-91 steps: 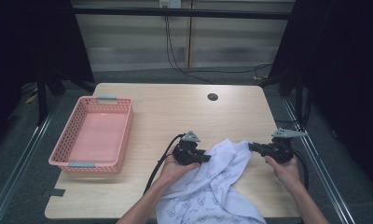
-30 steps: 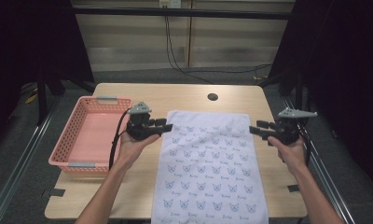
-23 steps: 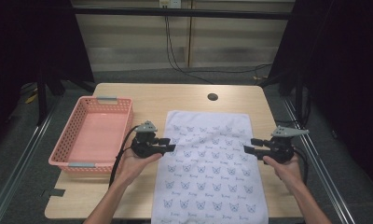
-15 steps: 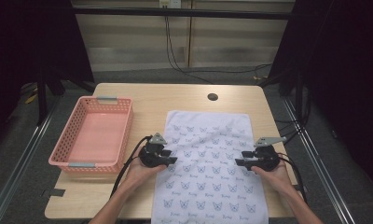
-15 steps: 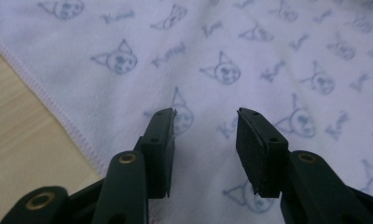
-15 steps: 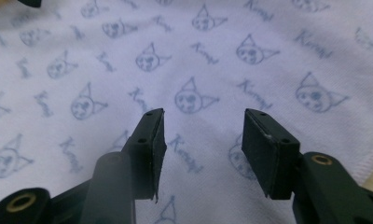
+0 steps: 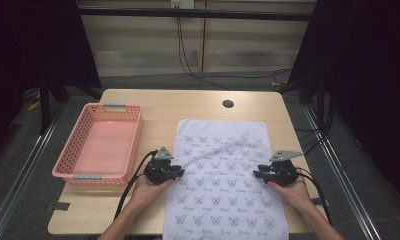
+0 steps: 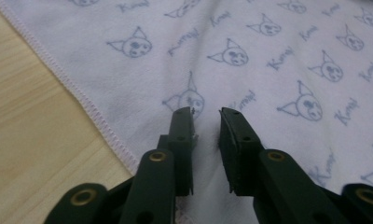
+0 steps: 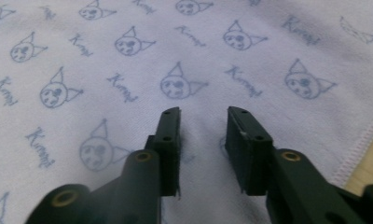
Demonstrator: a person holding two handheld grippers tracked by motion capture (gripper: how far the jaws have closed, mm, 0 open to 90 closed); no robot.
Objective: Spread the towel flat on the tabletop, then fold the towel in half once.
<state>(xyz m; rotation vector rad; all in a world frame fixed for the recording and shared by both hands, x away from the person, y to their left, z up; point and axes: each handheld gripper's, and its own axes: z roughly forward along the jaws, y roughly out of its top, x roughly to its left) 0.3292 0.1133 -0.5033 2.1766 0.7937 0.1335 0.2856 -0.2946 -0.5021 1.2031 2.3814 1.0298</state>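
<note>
A white towel (image 7: 223,175) printed with blue cat faces lies spread flat on the wooden table (image 7: 188,105), its near end hanging over the front edge. My left gripper (image 7: 177,172) rests at the towel's left edge, about halfway along. In the left gripper view the left gripper (image 8: 205,112) is open a little over the towel (image 8: 268,56), just inside the stitched hem, with nothing between the jaws. My right gripper (image 7: 258,174) sits at the towel's right edge. In the right gripper view the right gripper (image 9: 203,112) is likewise open above the cloth (image 9: 128,70).
A pink plastic basket (image 7: 133,145) stands empty at the table's left. A round cable hole (image 7: 228,103) lies beyond the towel's far edge. Bare wood (image 8: 31,116) shows left of the towel, and a strip (image 9: 366,172) on its right.
The towel went from a bunched heap to spread flat. Both grippers then came back along its side edges toward the person and now sit lower, at mid-length.
</note>
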